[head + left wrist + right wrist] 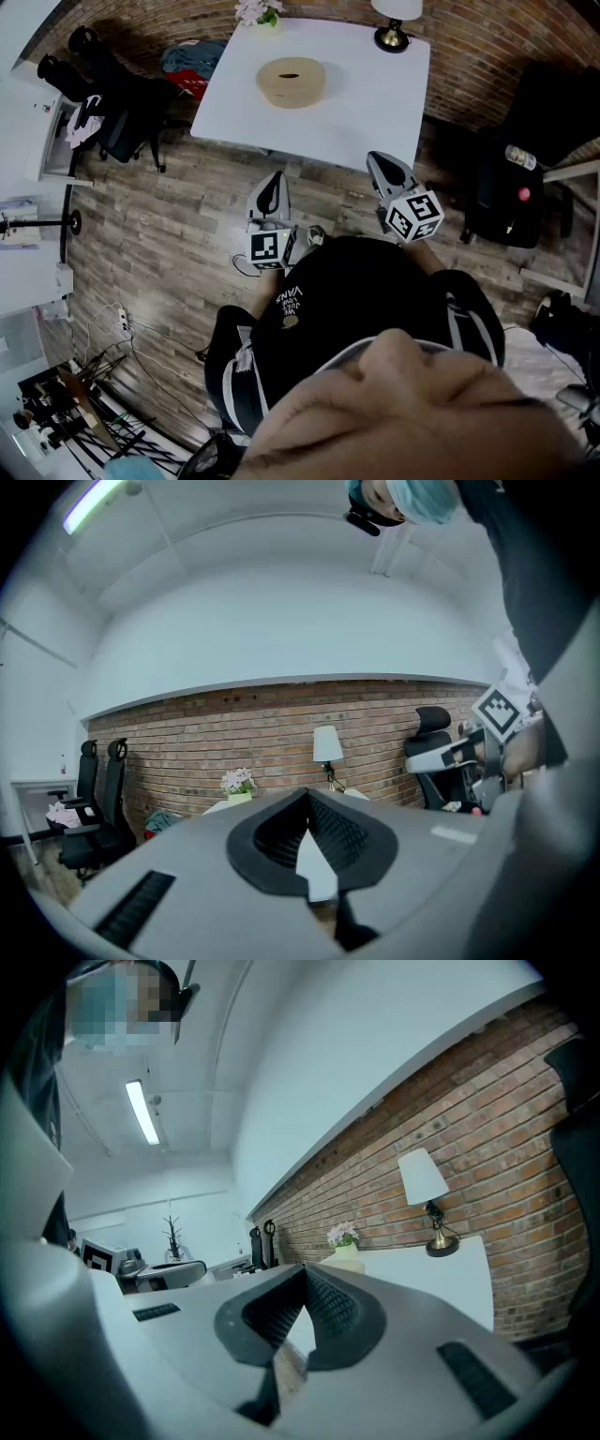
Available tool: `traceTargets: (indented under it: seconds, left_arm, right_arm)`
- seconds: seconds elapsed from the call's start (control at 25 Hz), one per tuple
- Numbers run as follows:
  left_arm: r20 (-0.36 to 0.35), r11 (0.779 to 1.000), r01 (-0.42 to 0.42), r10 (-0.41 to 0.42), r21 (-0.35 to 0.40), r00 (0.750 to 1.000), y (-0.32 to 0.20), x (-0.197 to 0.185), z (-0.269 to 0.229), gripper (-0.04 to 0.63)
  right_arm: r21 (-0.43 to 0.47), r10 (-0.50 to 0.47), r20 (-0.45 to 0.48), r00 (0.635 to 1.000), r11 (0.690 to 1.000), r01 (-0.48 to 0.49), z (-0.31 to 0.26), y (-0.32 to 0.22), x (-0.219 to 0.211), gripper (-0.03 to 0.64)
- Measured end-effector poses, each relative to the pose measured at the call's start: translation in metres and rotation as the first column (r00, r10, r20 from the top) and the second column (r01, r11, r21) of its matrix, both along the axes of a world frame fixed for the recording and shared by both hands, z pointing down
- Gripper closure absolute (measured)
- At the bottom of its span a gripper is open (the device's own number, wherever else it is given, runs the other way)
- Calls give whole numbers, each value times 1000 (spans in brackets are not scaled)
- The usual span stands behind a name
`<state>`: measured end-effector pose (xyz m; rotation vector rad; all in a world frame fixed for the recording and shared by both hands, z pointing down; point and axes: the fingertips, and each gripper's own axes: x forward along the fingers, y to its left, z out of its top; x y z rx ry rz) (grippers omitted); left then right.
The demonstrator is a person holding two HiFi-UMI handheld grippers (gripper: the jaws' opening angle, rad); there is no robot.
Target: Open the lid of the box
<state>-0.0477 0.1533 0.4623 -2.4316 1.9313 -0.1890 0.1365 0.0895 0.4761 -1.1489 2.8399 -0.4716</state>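
A round tan box (292, 82) with a slotted lid sits near the middle of the white table (375, 112) in the head view. My left gripper (274, 184) hangs over the wooden floor short of the table's near edge, jaws shut and empty. My right gripper (379, 165) is held at the table's front edge, right of the box, also shut with nothing in it. In the left gripper view the shut left gripper (307, 803) points at the brick wall. The right gripper (302, 1276) in its own view faces the table (441, 1279); the box is hidden there.
A lamp (395, 21) and a small flower pot (259, 13) stand at the table's far edge. Black office chairs (112, 103) are to the left, a dark chair (511, 187) to the right. Cables (112, 347) lie on the wood floor at lower left.
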Motion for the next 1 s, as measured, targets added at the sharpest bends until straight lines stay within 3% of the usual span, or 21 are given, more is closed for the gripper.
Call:
traceTargets:
  seconds: [0.48,1.0]
  left_arm:
    - [-9,998,61,-61,-11,998,13,35,8,586]
    - [3,1000,-14,14,-27,1000,-36,15,15,586]
  right_arm:
    - [-5,-51,74,996,999,52,-1,1,29,614]
    - [-34,-14,64,998,999,16,8,-34,7,614]
